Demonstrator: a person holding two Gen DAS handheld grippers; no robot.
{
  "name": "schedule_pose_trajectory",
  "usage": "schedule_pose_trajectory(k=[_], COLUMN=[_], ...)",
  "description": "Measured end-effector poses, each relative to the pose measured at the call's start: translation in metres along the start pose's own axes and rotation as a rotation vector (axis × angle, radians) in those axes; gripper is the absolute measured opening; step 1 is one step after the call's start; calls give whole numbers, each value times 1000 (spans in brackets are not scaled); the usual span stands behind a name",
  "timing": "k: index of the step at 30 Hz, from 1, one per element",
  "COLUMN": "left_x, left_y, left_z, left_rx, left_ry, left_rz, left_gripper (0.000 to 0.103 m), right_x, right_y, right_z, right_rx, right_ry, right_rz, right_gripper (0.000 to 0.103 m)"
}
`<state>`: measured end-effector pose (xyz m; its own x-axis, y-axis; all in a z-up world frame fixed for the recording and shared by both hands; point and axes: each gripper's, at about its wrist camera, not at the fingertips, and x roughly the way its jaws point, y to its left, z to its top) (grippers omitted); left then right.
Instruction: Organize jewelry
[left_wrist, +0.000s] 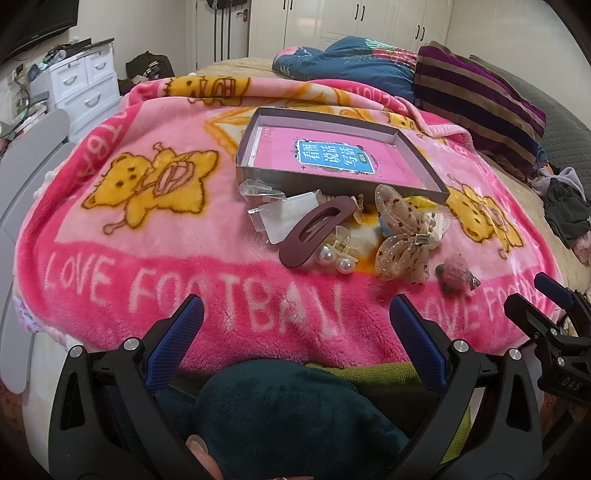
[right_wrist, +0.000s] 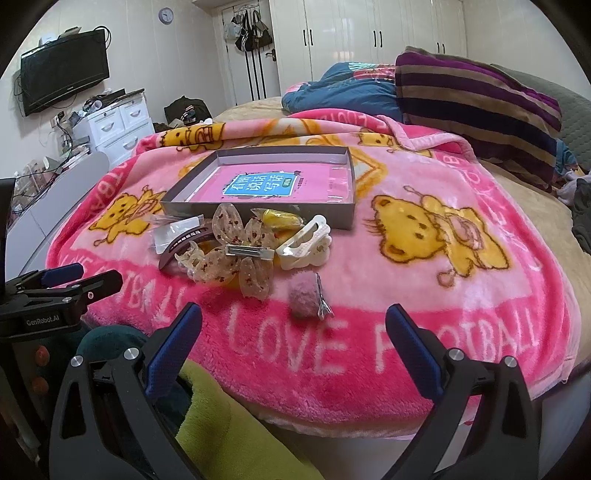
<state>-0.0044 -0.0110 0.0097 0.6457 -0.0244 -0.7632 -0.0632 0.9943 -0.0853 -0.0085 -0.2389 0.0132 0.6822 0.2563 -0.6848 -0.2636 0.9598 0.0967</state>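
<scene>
A pile of hair accessories lies on the pink blanket (left_wrist: 166, 280) in front of a shallow grey box (left_wrist: 258, 173) with a pink booklet inside. The pile holds a maroon hair clip (left_wrist: 314, 232), a pearl clip (left_wrist: 336, 258), a beige bow clip (left_wrist: 400, 236), a white claw clip (right_wrist: 306, 240), clear plastic bags (left_wrist: 280, 214) and a pink pom-pom clip (left_wrist: 458, 277). My left gripper (left_wrist: 295, 317) is open and empty, near the blanket's front edge. My right gripper (right_wrist: 293, 325) is open and empty, just in front of the pom-pom clip (right_wrist: 304, 295). The box also shows in the right wrist view (right_wrist: 351, 173).
A striped purple pillow (left_wrist: 480, 96) and a blue quilt (left_wrist: 354, 66) lie at the back of the bed. A white drawer unit (right_wrist: 118, 125) and a wall TV (right_wrist: 62, 70) stand at the left. Dark clothes (left_wrist: 565, 214) lie at the right edge.
</scene>
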Motion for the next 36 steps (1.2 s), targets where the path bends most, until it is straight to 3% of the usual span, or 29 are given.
schedule_pose_trajectory(k=[18,31,36], left_x=[12,35,52], left_y=[20,58,68], left_z=[5,31,44], left_rx=[-48,-126,-154], left_ry=[22,57,87], left_rz=[20,90,59], left_gripper=[94,94,94], right_x=[18,49,63], right_y=[11,19,18], right_z=[11,33,38], right_rx=[-39,-12,11], right_ry=[29,76,91], right_rz=[63,157,179], right_gripper=[99,99,99])
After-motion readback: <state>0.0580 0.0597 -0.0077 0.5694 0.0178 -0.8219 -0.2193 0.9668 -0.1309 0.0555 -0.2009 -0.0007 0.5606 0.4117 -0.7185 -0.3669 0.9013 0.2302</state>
